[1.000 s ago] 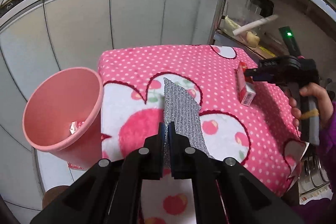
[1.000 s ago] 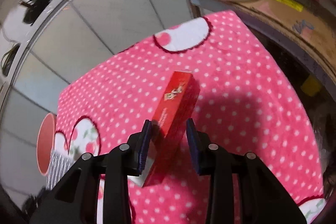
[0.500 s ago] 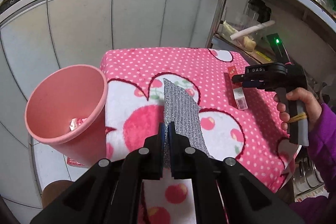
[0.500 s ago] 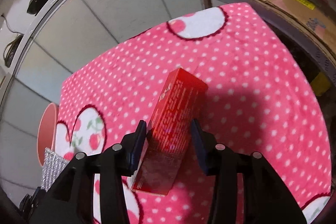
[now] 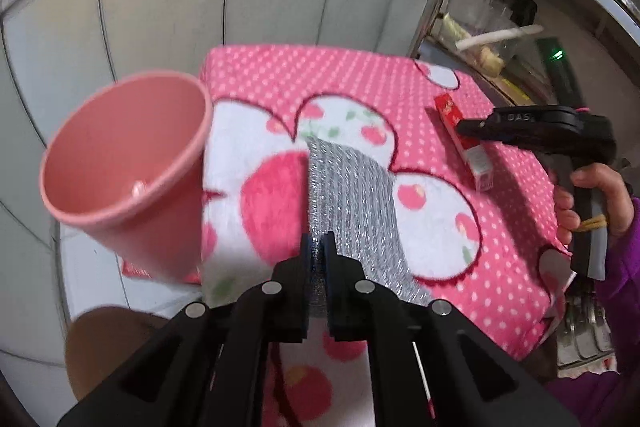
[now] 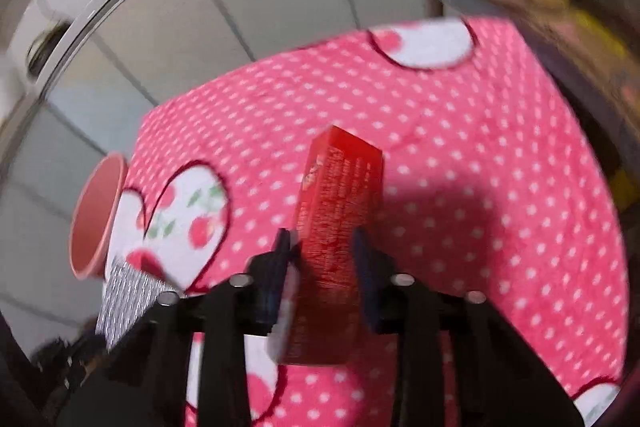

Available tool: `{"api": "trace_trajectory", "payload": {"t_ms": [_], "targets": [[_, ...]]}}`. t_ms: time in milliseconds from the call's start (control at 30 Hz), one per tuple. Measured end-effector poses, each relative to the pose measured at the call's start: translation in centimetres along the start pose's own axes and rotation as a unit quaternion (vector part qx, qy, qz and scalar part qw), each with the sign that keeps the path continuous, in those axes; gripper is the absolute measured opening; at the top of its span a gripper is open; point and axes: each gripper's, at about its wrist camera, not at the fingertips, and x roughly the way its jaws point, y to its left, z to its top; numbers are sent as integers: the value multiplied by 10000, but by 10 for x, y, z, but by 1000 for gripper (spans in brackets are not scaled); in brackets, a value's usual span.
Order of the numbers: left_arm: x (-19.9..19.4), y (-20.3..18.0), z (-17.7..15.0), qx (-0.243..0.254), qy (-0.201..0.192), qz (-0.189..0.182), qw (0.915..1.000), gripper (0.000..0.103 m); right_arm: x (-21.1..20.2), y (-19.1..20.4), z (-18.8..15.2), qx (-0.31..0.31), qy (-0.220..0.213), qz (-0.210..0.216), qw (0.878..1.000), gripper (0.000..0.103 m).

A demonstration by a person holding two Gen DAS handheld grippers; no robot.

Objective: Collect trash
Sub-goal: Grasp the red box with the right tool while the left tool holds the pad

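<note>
Lifted clear now, the red box (image 6: 336, 227) sits pinched in the right gripper (image 6: 320, 267); left gripper (image 5: 318, 255) pinches the silver sheet (image 5: 352, 203).

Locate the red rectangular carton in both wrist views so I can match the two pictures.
Left wrist view: the red rectangular carton is at right of centre, lying across the pink polka-dot cloth, with the right gripper at it.
Right wrist view: centre, between the gripper's fingers.
Shared landmark: the pink plastic bucket, at left in both views.

Pink polka-dot blanketed table (image 5: 360, 75), silver cloth (image 5: 352, 195) lying on it
</note>
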Motion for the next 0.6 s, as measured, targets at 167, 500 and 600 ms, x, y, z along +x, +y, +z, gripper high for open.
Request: {"api": "trace_trajectory", "payload": {"t_ms": [167, 500, 600], "targets": [[14, 5, -2, -231, 355, 37, 9991, 21, -2, 14, -8, -202, 8, 101, 9997, 19], [40, -2, 10, -243, 539, 248, 9979, 37, -11, -24, -12, 371, -34, 184, 9991, 47], [44, -11, 12, -68, 475, 379, 9981, 20, -7, -23, -13, 355, 14, 157, 9992, 47]]}}
